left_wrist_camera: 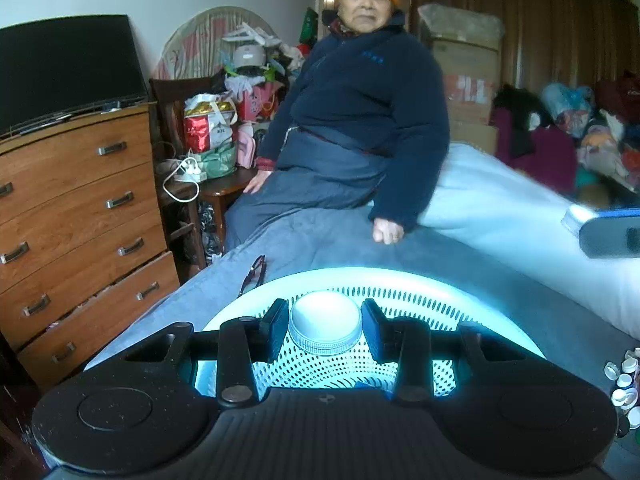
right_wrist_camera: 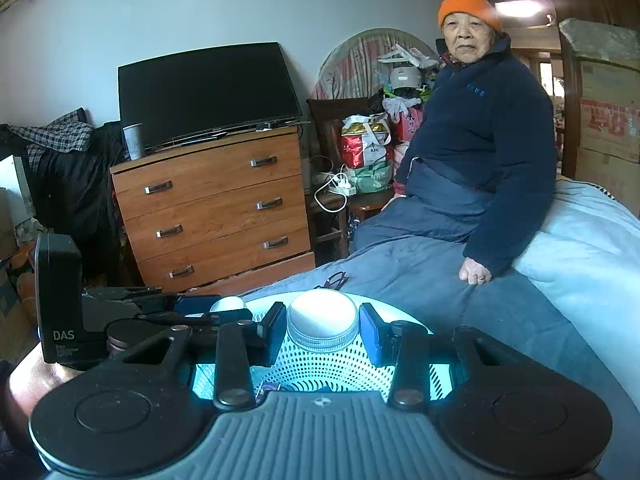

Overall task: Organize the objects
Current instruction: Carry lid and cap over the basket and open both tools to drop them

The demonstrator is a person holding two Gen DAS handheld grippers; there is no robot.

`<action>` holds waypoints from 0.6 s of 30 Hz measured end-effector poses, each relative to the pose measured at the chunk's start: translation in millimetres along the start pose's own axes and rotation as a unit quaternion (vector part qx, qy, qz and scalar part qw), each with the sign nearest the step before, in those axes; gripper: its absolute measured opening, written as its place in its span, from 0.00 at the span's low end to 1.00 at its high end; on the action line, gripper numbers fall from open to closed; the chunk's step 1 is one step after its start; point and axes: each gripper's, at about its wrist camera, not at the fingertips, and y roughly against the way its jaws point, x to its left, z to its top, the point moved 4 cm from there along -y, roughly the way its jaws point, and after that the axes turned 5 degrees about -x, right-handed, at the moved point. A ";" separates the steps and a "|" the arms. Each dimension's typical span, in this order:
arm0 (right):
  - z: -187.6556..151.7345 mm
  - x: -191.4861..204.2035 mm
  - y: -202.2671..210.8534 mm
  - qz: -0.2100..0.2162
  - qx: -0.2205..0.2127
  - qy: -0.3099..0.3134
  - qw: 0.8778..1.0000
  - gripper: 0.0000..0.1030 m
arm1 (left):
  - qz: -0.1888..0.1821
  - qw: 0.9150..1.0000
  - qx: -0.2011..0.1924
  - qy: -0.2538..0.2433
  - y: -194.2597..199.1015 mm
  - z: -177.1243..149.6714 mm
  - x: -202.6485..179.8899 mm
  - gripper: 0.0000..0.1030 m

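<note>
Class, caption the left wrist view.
Left gripper holds a white bottle over a perforated basket on the bed.

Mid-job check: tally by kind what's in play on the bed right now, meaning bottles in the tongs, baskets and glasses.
White-capped bottles: 2, one in the left tongs, one in the right tongs
Perforated basket: 1
Glasses: 1
Total: 4, leaving out the loose bottles, cut off at the frame edge and uncountable.
</note>
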 end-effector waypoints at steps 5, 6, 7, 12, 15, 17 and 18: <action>-4.4 -2.0 -5.8 0.000 0.004 -0.003 1.000 0.41 | -0.001 1.000 0.003 -0.001 -2.3 -1.7 0.6 0.39; -5.3 -2.6 -6.6 -0.001 0.005 -0.003 1.000 0.41 | -0.001 1.000 0.004 -0.001 -2.9 -2.2 0.5 0.39; -6.2 -3.7 -8.3 -0.001 0.006 -0.003 1.000 0.41 | -0.001 1.000 0.004 -0.001 -3.7 -2.6 0.0 0.39; -10.4 -6.7 -12.6 -0.002 0.009 -0.004 1.000 0.41 | 0.000 1.000 0.008 -0.004 -8.2 -4.7 -1.4 0.39; -12.0 -7.3 -14.4 0.000 0.010 -0.003 1.000 0.41 | 0.001 1.000 0.009 -0.007 -9.1 -5.7 -2.7 0.39; -11.9 -6.7 -14.5 -0.001 0.010 -0.003 1.000 0.41 | 0.003 1.000 0.009 -0.008 -9.6 -5.7 -2.3 0.39; -13.0 -6.2 -14.8 -0.001 0.011 -0.002 1.000 0.42 | 0.004 1.000 0.009 -0.008 -9.6 -5.7 -2.3 0.40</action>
